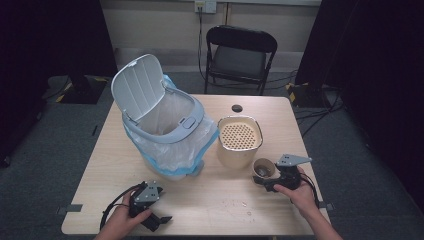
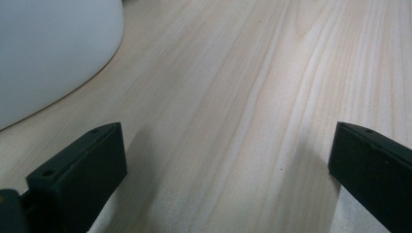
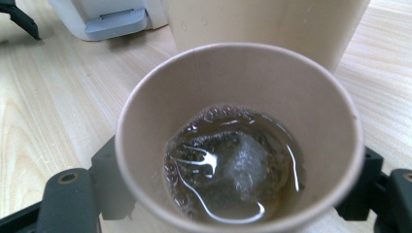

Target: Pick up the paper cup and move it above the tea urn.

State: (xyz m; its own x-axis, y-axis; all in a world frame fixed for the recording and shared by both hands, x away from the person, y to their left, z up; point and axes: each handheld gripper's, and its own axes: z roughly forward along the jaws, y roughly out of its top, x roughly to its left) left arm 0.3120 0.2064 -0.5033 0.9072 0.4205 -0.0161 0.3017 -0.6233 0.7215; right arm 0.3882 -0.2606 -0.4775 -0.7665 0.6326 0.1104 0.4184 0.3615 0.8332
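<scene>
A brown paper cup [image 1: 263,168] stands on the wooden table [image 1: 210,210] at the front right, just in front of a beige strainer container [image 1: 239,150]. My right gripper [image 1: 267,179] is shut on the cup; its jaws press on both sides of the cup [image 3: 238,77]. Brown liquid [image 3: 228,165] with a pale lump in it lies at the cup's bottom. My left gripper [image 1: 159,219] rests near the table's front edge, left of centre. In the left gripper view the left gripper [image 2: 228,165] is open, with only bare wood between its jaws.
A grey-white waste bin [image 1: 165,125] with its lid up and a plastic liner stands mid-table; its base [image 2: 43,53] is close to my left gripper. A small black disc [image 1: 237,108] lies at the back. A black folding chair [image 1: 240,55] stands behind the table. A few droplets [image 1: 243,204] spot the front.
</scene>
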